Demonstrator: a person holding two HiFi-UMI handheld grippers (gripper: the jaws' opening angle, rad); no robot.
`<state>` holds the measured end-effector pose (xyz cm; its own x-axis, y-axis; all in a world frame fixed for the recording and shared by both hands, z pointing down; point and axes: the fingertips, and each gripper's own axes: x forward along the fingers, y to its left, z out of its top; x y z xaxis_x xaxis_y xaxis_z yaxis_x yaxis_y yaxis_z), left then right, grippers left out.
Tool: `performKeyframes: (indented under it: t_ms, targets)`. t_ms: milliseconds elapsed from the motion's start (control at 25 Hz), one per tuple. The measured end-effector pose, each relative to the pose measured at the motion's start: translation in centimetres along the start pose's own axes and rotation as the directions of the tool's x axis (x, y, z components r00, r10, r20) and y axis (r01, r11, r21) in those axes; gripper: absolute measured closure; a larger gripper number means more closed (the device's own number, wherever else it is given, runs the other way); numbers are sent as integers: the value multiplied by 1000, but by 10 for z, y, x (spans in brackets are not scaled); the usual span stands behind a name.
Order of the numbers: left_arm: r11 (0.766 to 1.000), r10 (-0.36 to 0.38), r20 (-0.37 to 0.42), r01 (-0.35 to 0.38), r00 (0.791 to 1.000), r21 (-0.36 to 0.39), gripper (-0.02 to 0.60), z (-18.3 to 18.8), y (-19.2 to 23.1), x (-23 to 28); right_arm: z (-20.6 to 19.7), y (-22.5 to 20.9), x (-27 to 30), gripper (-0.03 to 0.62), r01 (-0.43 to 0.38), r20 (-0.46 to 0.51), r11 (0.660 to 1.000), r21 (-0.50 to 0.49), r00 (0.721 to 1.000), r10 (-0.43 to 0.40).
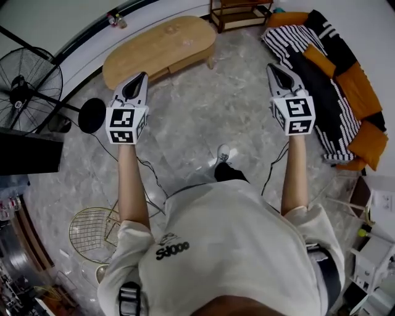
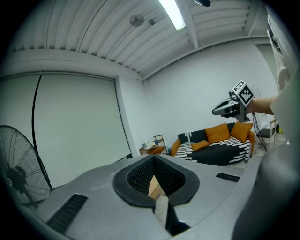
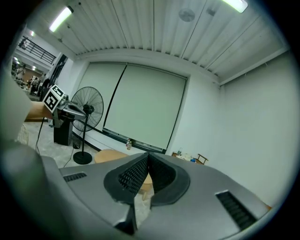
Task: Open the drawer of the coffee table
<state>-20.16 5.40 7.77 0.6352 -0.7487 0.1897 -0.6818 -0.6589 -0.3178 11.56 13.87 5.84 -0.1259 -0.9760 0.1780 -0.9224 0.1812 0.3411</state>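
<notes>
The oval wooden coffee table (image 1: 162, 46) stands on the marble floor ahead of me, its drawer front facing my way and closed. My left gripper (image 1: 141, 77) is held out at arm's length short of the table's near edge, jaws shut and empty. My right gripper (image 1: 273, 66) hangs to the right of the table, also shut with nothing in it. In the left gripper view the shut jaws (image 2: 153, 159) hide most of the table, and the right gripper (image 2: 229, 107) shows at the right. A strip of the table (image 3: 112, 156) appears beside the shut jaws (image 3: 148, 157) in the right gripper view.
A black-and-white striped sofa (image 1: 321, 74) with orange cushions fills the right side. A standing fan (image 1: 24, 86) and a dark box stand at the left, with cables on the floor. A wire stool (image 1: 92, 233) sits near my left leg. A wooden shelf (image 1: 237, 12) is behind the table.
</notes>
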Motion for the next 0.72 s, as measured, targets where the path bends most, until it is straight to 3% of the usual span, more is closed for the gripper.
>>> performKeyframes:
  t_ms: [280,480,600,720]
  targets:
    - [999,40,-40,-40,998,-2,565,22,-14,80,-20,-65,55,588,-110,47,994,10,993,110]
    - [999,48,-71,-49,996,0,565,26,-19,109,-31,-73,74,588,-212,60,977,18,976,211]
    - [999,48,-69,-48,996,-3,565,24,-19,125,-42,-78,88,588,-213,45,977,27,976,211]
    - [999,45,-74,-46,996,-13,565,16,-15,135,-42,-77,96,588,-227,75,969,99,973,220]
